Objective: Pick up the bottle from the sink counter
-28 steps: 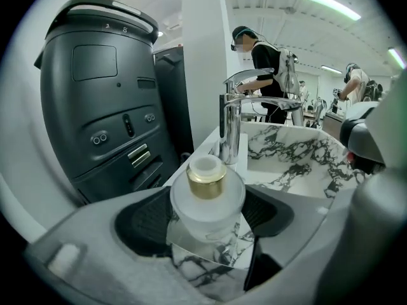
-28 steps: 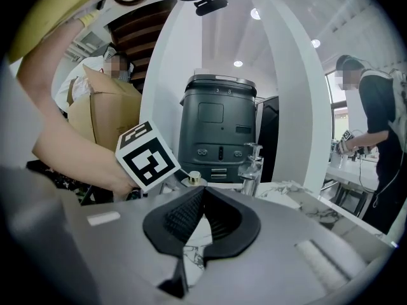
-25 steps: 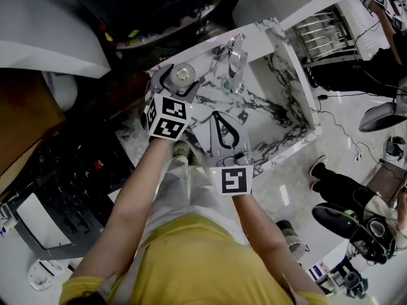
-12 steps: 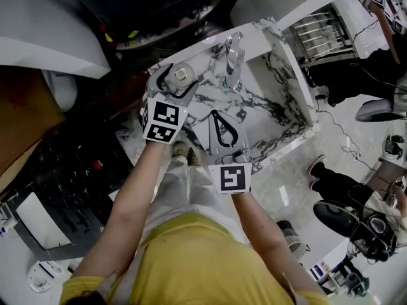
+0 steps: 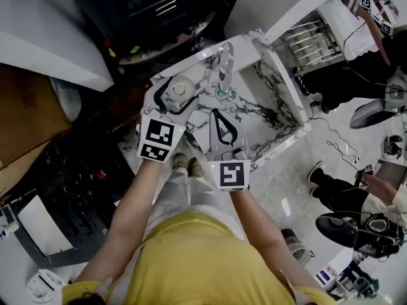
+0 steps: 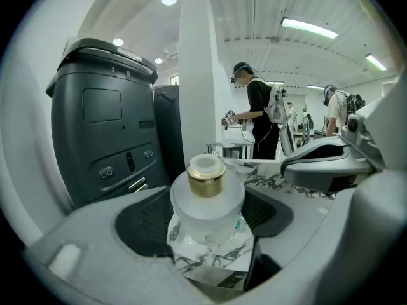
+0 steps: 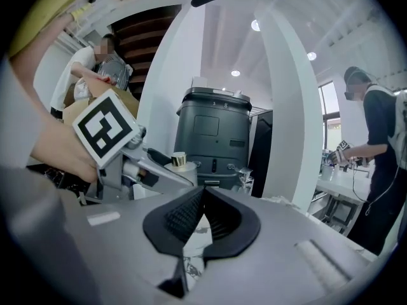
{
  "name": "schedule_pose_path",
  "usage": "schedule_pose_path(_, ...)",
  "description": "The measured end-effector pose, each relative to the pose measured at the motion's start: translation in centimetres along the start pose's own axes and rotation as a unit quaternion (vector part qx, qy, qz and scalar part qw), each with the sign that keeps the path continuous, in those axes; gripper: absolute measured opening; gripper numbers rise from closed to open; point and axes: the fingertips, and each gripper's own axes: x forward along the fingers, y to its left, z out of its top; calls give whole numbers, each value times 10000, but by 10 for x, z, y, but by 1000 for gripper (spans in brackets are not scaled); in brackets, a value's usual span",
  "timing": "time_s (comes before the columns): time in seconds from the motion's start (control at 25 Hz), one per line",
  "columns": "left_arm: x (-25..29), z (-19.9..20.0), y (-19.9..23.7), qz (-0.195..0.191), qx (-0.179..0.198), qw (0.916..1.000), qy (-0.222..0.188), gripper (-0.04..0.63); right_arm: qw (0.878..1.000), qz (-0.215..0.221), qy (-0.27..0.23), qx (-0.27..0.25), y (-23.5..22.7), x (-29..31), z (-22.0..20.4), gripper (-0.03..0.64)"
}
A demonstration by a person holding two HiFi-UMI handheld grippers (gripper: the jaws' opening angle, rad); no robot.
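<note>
A frosted bottle (image 5: 180,89) with a gold cap sits between the jaws of my left gripper (image 5: 180,84) at the left end of the marble sink counter (image 5: 198,118). In the left gripper view the bottle (image 6: 206,199) fills the gap and both dark pads (image 6: 143,224) press its sides, with the left gripper (image 6: 205,226) shut on it. My right gripper (image 5: 216,113) hovers over the counter's front part, to the bottle's right, jaws shut and empty. From the right gripper view (image 7: 202,192) the closed tips meet, and the bottle (image 7: 179,162) shows beyond, held in the left gripper.
A chrome faucet (image 5: 222,65) stands right of the bottle, beside the marble sink basin (image 5: 264,100). A dark grey machine (image 6: 105,138) and a white pillar (image 6: 197,75) rise behind the counter. People with grippers stand at tables in the background (image 6: 257,116).
My left gripper has drawn back a little toward me with the bottle between its jaws. The right gripper has barely moved; the head view has shifted slightly.
</note>
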Motion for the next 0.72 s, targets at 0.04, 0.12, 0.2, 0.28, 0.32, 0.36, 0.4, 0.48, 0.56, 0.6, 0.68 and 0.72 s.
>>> schedule_pose_path(0.04,-7,7,-3,-8,17,10000,-56,336,10000,-29,-31,-17,-1,-2,4,0)
schedule_pose_path(0.12,-20,20,-8,-32,69,9998,-159,336,9999,-101,-117,6,-3,-8,12,0)
schedule_pose_path(0.2,-32,32,-15,-78,97,9997,-226,336,9995,-172,-261,55,-5,-15,23,0)
schedule_pose_path(0.28,-44,42,-22,-134,111,9995,-279,336,9991,-222,-351,39,-7,-24,32,0)
schedule_pose_path(0.32,-51,46,-25,-152,128,9993,-311,336,9990,-248,-373,28,-8,-29,36,0)
schedule_pose_path(0.36,-57,51,-29,-161,146,9992,-346,336,9987,-285,-417,43,-9,-34,41,0)
schedule_pose_path(0.4,-64,55,-31,-157,161,9990,-387,336,9983,-328,-479,74,-10,-39,47,0)
schedule_pose_path(0.48,-78,64,-35,-117,169,9986,-493,336,9973,-401,-607,96,-12,-49,59,0)
schedule_pose_path(0.56,-93,72,-38,-52,147,9979,-621,337,9963,-467,-714,40,-13,-60,70,0)
schedule_pose_path(0.6,-100,75,-40,-21,133,9976,-680,337,9958,-506,-766,7,-14,-65,76,0)
schedule_pose_path(0.68,-113,81,-43,28,114,9970,-764,337,9947,-594,-836,38,-17,-76,86,0)
schedule_pose_path(0.72,-119,83,-45,40,112,9968,-788,337,9943,-633,-851,78,-17,-82,89,0)
